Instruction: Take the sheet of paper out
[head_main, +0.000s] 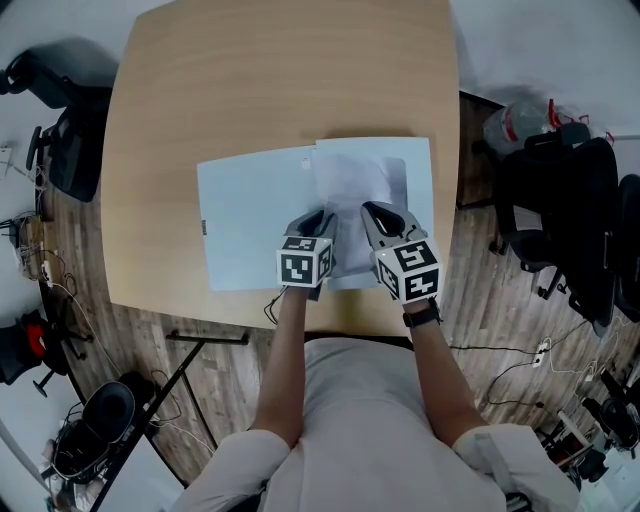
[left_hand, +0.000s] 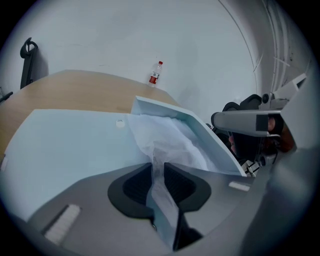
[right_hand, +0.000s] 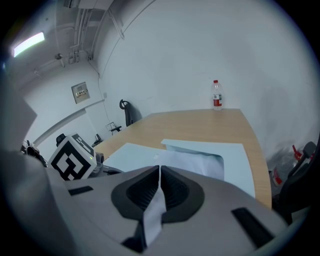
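Note:
A pale blue folder (head_main: 250, 215) lies open on the wooden table (head_main: 200, 90), and a crumpled white sheet of paper (head_main: 360, 180) rests on its right half. My left gripper (head_main: 318, 222) is at the sheet's near left part; in the left gripper view the white sheet (left_hand: 170, 137) rises into the jaws (left_hand: 157, 175) and the pads hold a bunched fold of it. My right gripper (head_main: 378, 215) is beside it, shut on a thin white strip of the sheet (right_hand: 159, 187). The folder's right leaf (left_hand: 200, 130) stands raised at its edge.
A water bottle (right_hand: 216, 95) stands at the table's far edge. Black office chairs (head_main: 570, 220) and a clear bag (head_main: 515, 125) are to the right of the table, another chair (head_main: 70, 130) to the left. Cables and stands lie on the floor nearby.

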